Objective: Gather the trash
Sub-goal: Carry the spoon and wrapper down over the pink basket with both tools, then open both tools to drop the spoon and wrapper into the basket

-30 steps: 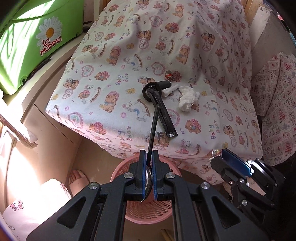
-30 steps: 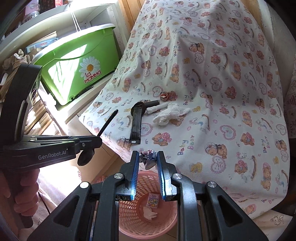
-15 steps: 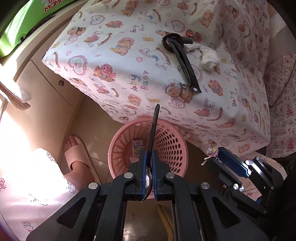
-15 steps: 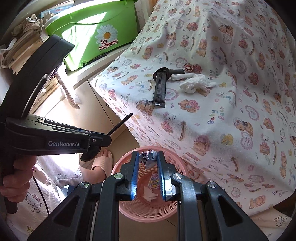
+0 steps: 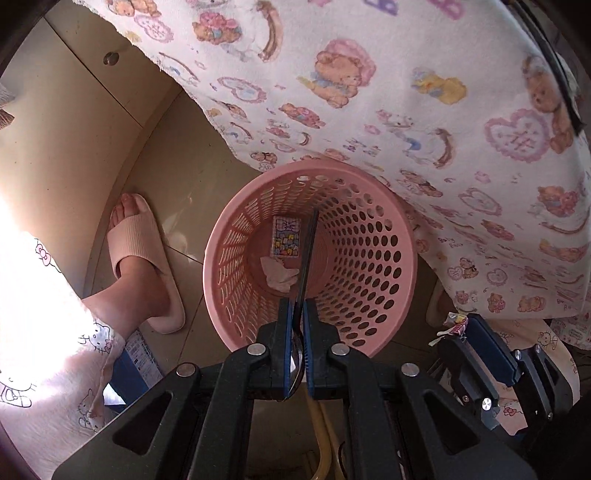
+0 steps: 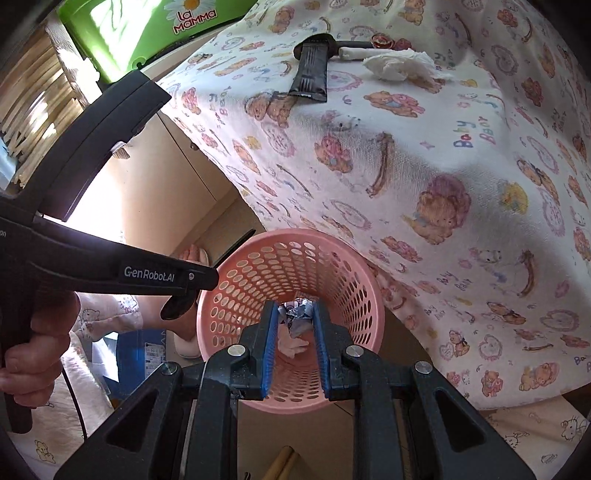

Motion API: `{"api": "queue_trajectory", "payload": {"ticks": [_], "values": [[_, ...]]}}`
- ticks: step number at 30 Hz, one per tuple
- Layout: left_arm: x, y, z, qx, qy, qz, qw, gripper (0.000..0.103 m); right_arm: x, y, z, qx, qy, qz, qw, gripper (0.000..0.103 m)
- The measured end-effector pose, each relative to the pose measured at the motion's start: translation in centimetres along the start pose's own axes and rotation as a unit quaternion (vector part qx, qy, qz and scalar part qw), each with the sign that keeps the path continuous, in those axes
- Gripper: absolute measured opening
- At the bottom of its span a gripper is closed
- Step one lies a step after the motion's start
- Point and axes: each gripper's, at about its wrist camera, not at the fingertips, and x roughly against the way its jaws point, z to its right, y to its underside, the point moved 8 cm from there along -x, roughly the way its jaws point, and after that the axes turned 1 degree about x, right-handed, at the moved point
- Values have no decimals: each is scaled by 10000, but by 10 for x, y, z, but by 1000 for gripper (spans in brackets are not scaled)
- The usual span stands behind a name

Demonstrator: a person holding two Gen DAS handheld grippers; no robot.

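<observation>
Basket: pink perforated waste basket (image 5: 373, 236) stands on the floor, tucked against the hanging edge of the bear-print cloth (image 5: 424, 92); both of your tools hang above its mouth.
Left tool: your left tool (image 5: 295, 314) has its pads pressed together on the bowl of a black plastic spoon (image 5: 308, 251), whose handle points down into the basket.
Right tool: your right tool (image 6: 295, 321) pinches a crumpled foil wrapper (image 6: 297, 314) between its blue pads, directly over the basket opening.
Inside the basket: a small patterned packet (image 5: 286, 236) and a crumpled tissue (image 5: 279, 275) lie on the bottom.
On the surface: the cloth-covered surface carries a black sachet (image 6: 310, 75), a white wad of tissue (image 6: 399, 64), a small white roll (image 6: 351, 54) touching the wad, and a red bottle cap (image 6: 382, 40) just beyond the roll, all well apart from the basket.
In the way: the overhanging cloth drapes just past the basket's far rim; your left tool's body crosses the right wrist view at the left, close to the near rim.
Around you: your foot in a pale slipper (image 5: 144, 258) rests on the floor beside the basket; a green La Mamma bin (image 6: 147, 33) sits on a ledge beyond the surface's corner.
Hand: your left hand (image 6: 33, 347) grips the handle of the left tool.
</observation>
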Motion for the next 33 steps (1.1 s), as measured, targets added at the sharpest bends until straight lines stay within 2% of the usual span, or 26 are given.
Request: {"api": "queue_trajectory", "payload": {"ticks": [3,9,13,16,20,22,24,26,33], "values": [[-23,-5,-5,20,-115,-125,9999,5,-17,8,2,31,104,-220,9997,21],[-56,-5,-13,-253,-747,-260,9965,5,-45,21,5,266,406,-585,9971,21],[-70,2,-16,-213,-741,-528,9956,5,-54,28,9,337,491,-739,9955,21],[-72,4,-16,-316,-897,-501,9942,6,-57,29,11,302,474,-789,9953,21],[-68,4,-14,-293,-831,-508,9948,6,-62,31,12,238,446,-858,9950,21],[-62,3,-13,-307,-873,-430,9948,16,-64,33,13,219,405,-931,9946,21],[-53,1,-11,-351,-964,-303,9943,31,-65,35,15,101,349,-990,9944,22],[-46,-2,-12,-385,-1059,-187,9935,38,-65,35,16,-20,266,-1003,9946,23],[-11,-7,-7,-414,-1056,252,9932,40,-49,23,21,-225,223,-794,9963,30]]}}
